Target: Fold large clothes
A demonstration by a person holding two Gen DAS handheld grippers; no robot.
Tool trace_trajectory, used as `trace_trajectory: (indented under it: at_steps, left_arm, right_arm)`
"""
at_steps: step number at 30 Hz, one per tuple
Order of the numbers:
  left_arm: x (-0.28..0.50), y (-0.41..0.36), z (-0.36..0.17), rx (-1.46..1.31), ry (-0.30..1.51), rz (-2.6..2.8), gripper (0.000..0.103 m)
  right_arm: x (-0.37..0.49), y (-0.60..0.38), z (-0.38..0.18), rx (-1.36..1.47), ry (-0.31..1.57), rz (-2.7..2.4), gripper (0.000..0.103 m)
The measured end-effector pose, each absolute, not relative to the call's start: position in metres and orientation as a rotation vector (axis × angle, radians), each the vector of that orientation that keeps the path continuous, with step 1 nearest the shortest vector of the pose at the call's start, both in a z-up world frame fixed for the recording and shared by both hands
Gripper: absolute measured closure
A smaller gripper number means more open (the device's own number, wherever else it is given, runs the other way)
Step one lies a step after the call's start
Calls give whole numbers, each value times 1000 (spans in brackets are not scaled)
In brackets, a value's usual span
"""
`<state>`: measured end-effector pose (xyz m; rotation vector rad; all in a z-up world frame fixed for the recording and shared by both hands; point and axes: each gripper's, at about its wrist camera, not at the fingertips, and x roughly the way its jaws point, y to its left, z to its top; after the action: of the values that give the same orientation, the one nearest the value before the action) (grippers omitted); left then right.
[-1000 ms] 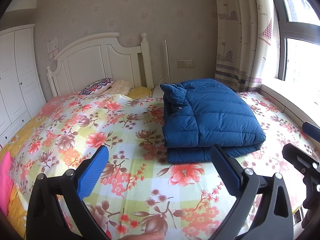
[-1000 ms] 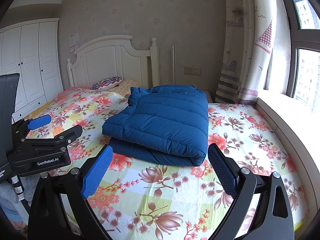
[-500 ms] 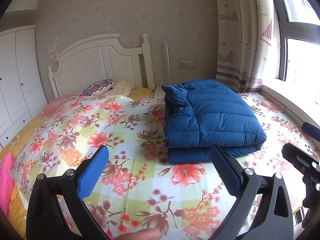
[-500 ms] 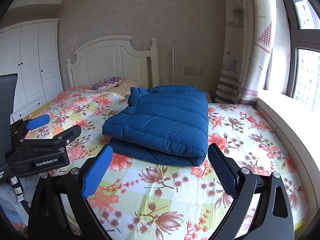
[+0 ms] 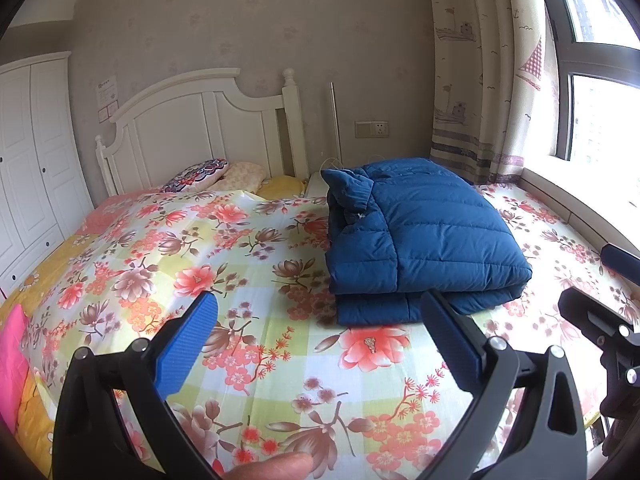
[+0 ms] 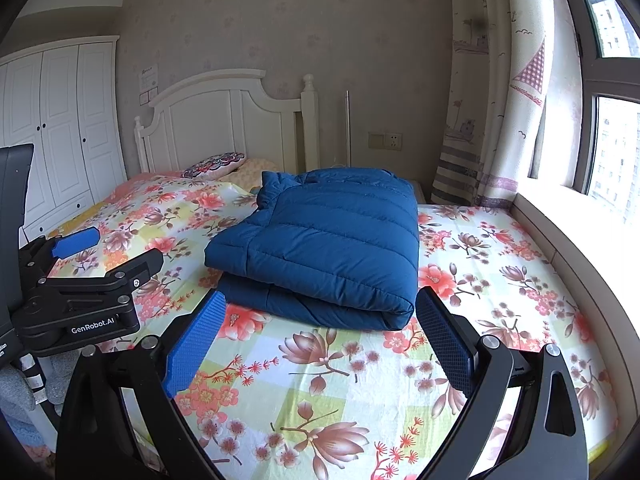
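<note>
The folded blue quilted down jacket (image 5: 420, 236) lies on the floral-sheeted bed (image 5: 240, 272); its collar is clearly shown only by the left view. Both the left claw (image 5: 320, 316) and the right claw (image 6: 322, 312) are held spread, empty.

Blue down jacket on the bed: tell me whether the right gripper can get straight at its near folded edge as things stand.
Probably yes. The right gripper is open and empty, and the folded blue jacket lies just beyond its fingertips, with only bare floral bedspread between. The left gripper sits off to the side, clear of that path.

Jacket: blue puffer jacket (image 6: 320, 240), folded, lying on the floral bed (image 6: 500, 280).
Right gripper (image 6: 320, 344): fingers spread wide, empty, near the jacket.
Left gripper (image 6: 104, 248): parted, empty.
</note>
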<state>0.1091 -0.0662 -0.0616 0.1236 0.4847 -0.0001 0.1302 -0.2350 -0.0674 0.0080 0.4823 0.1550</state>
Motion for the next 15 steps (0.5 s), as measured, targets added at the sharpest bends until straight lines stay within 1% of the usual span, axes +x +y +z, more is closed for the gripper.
trace_trajectory:
  at_steps: [11,15]
  left_arm:
    - [113,-68,-66,124,493,-14,2]
    - [108,-74,-74,129,451,-56,2]
  right_arm:
    - [135,-232,-77,10,501,153,11]
    - [141,-231,-87,15,527,157,11]
